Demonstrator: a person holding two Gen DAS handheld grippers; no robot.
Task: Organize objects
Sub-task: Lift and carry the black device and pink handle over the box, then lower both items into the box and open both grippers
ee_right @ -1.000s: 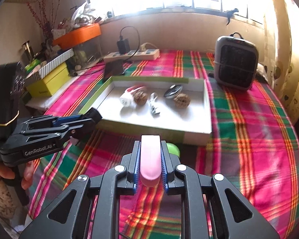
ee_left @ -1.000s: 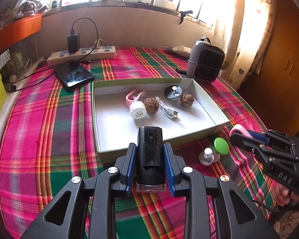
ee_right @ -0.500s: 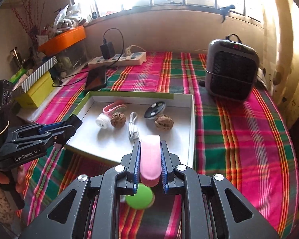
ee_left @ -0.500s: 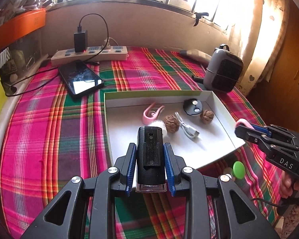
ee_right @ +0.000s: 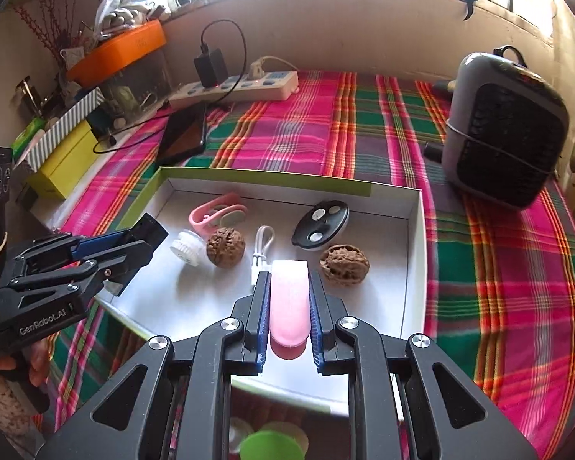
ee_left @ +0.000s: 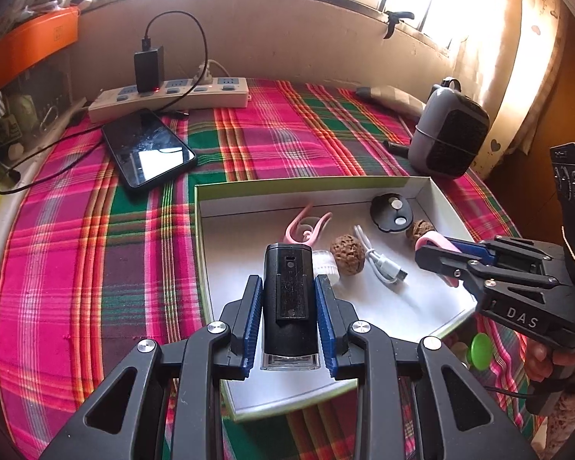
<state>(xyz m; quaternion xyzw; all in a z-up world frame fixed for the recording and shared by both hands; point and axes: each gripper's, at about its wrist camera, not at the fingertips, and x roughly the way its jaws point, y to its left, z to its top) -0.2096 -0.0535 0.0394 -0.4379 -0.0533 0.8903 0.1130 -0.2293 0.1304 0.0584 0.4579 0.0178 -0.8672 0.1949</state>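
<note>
Above the white tray, both grippers angle downward: left gripper clamps a black device; right gripper clamps a pink piece.

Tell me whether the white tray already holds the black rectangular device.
Not yet. The black rectangular device is clamped in the left hand-held gripper, held above the white tray, not resting on its floor.

Ahead of your grippers you have one tray holding two walnuts, one white cable, one black disc, one pink clip and one white brush head.
</note>
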